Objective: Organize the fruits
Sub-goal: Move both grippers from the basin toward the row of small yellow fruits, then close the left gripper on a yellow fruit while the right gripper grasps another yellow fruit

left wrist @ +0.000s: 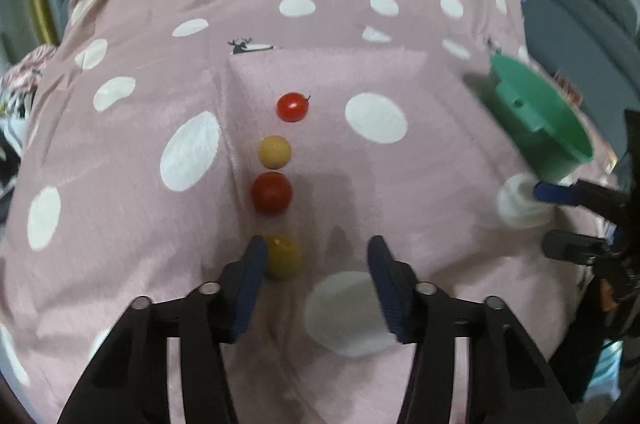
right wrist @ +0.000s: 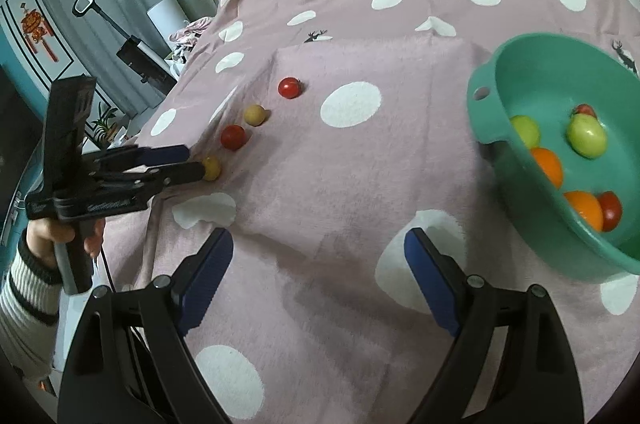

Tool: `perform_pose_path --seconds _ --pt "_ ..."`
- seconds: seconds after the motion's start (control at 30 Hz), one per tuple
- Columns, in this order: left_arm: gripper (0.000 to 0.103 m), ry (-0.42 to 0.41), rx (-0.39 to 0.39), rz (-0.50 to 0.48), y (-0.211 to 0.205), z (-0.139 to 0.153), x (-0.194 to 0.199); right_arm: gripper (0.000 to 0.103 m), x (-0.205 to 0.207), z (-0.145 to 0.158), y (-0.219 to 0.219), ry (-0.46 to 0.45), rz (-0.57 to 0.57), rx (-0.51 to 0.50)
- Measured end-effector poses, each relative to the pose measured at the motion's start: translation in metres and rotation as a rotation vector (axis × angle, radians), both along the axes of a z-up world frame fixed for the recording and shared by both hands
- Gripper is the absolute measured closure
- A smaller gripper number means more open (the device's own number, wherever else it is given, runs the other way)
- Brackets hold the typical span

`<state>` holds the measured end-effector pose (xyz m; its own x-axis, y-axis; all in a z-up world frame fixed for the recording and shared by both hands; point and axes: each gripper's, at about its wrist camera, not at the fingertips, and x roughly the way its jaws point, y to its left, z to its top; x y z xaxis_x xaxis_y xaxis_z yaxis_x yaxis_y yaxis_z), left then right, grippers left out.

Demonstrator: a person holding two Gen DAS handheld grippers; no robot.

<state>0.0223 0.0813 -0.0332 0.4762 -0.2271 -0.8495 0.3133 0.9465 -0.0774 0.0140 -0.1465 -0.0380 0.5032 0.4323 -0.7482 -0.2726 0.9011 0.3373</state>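
Note:
Several small fruits lie in a row on the pink dotted cloth: a far red tomato (left wrist: 293, 107), a pale yellow one (left wrist: 274, 151), a red one (left wrist: 272, 192) and a near yellow one (left wrist: 282, 255). My left gripper (left wrist: 318, 248) is open; its left finger touches the near yellow fruit, which lies just inside the jaws. From the right wrist view the left gripper (right wrist: 194, 161) sits beside that yellow fruit (right wrist: 211, 167). My right gripper (right wrist: 318, 244) is open and empty. A green bowl (right wrist: 486, 103) at the right holds several fruits, among them an orange (right wrist: 546, 163) and a green one (right wrist: 586, 135).
The cloth covers a raised pad with a ridge along the fruit row. The green bowl (left wrist: 540, 111) is at the right in the left wrist view, with the right gripper (left wrist: 560, 212) below it. Curtains and a floor stand are beyond the left edge.

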Motion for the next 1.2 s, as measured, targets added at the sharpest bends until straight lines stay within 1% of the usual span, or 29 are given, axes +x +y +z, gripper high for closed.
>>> perform_pose_path --seconds 0.03,0.17,0.23,0.3,0.4,0.47,0.5,0.57,0.67,0.77,0.83,0.9,0.97,1.03,1.1,1.13,1.2 --pt "0.06 0.009 0.03 -0.017 -0.003 -0.002 0.004 0.015 0.001 -0.002 0.0 0.006 -0.001 0.006" --pt "0.062 0.066 0.153 -0.047 -0.009 -0.012 0.016 0.015 0.003 -0.01 -0.001 0.022 0.0 0.03" --pt "0.065 0.093 0.197 -0.058 -0.011 -0.017 0.021 0.015 0.003 -0.012 -0.002 0.024 0.002 0.04" --pt "0.066 0.127 0.226 -0.075 -0.013 -0.021 0.025 0.015 0.004 -0.014 -0.004 0.024 0.004 0.049" --pt "0.066 0.146 0.314 -0.123 -0.024 -0.026 0.028 0.015 0.006 -0.015 -0.005 0.026 0.008 0.062" --pt "0.066 0.162 0.339 -0.14 -0.027 -0.028 0.029 0.015 0.007 -0.015 -0.007 0.024 0.011 0.069" --pt "0.067 0.175 0.336 -0.146 -0.028 -0.028 0.03 0.015 0.008 -0.015 -0.006 0.023 0.013 0.072" --pt "0.073 0.208 0.33 -0.158 -0.028 -0.033 0.03 0.015 0.009 -0.015 -0.005 0.021 0.019 0.072" --pt "0.074 0.239 0.265 -0.143 -0.019 -0.032 0.036 0.015 0.013 -0.013 -0.004 0.016 0.021 0.063" --pt "0.076 0.232 0.24 -0.147 -0.016 -0.031 0.034 0.015 0.017 -0.01 -0.001 0.007 0.025 0.066" --pt "0.076 0.238 0.186 -0.122 -0.009 -0.031 0.03 0.015 0.021 -0.008 0.003 0.005 0.033 0.063" --pt "0.076 0.234 0.093 -0.091 0.0 -0.03 0.025 0.015 0.026 -0.007 0.008 0.011 0.047 0.052" --pt "0.076 0.217 0.001 -0.053 0.011 -0.028 0.019 0.015 0.035 -0.005 0.016 0.018 0.068 0.057" --pt "0.076 0.173 -0.08 0.001 0.021 -0.024 0.009 0.015 0.047 -0.002 0.025 0.029 0.091 0.079" --pt "0.076 0.139 -0.169 0.031 0.029 -0.021 0.001 0.015 0.061 -0.001 0.037 0.038 0.11 0.086" --pt "0.076 0.114 -0.196 0.057 0.033 -0.019 -0.003 0.015 0.069 -0.001 0.044 0.044 0.118 0.085" --pt "0.076 0.083 -0.194 0.089 0.035 -0.018 -0.007 0.017 0.089 -0.004 0.061 0.064 0.135 0.091"
